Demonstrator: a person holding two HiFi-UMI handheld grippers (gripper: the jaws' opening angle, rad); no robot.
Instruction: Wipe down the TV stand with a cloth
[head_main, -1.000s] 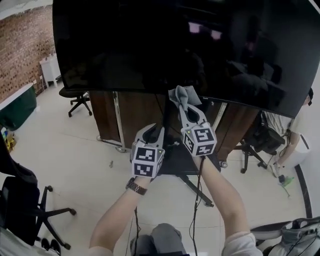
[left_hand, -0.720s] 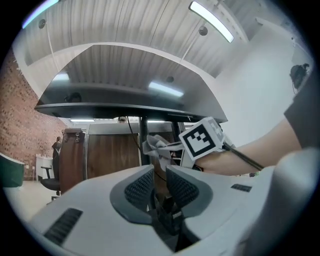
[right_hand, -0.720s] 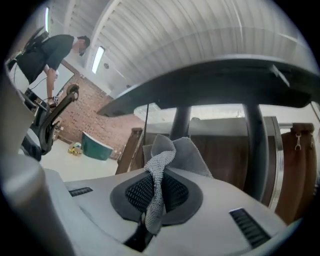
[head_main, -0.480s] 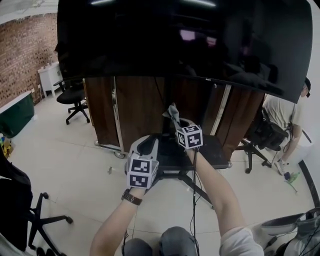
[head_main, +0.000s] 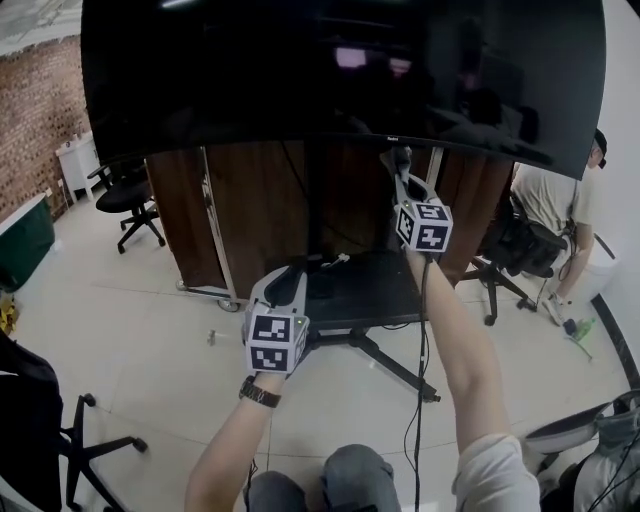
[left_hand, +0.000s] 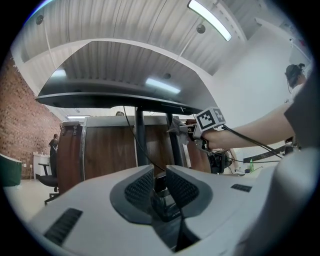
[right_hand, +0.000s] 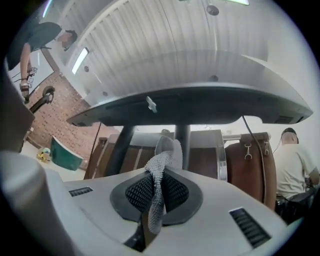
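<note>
The right gripper (right_hand: 159, 186) is clamped on the cloth (right_hand: 161, 165), which is held up near the stand's pole (right_hand: 183, 136) just under the TV's (head_main: 340, 70) lower edge, while the left gripper (left_hand: 159, 182), nearly closed and empty, is held low by the stand's base (head_main: 365, 290).
</note>
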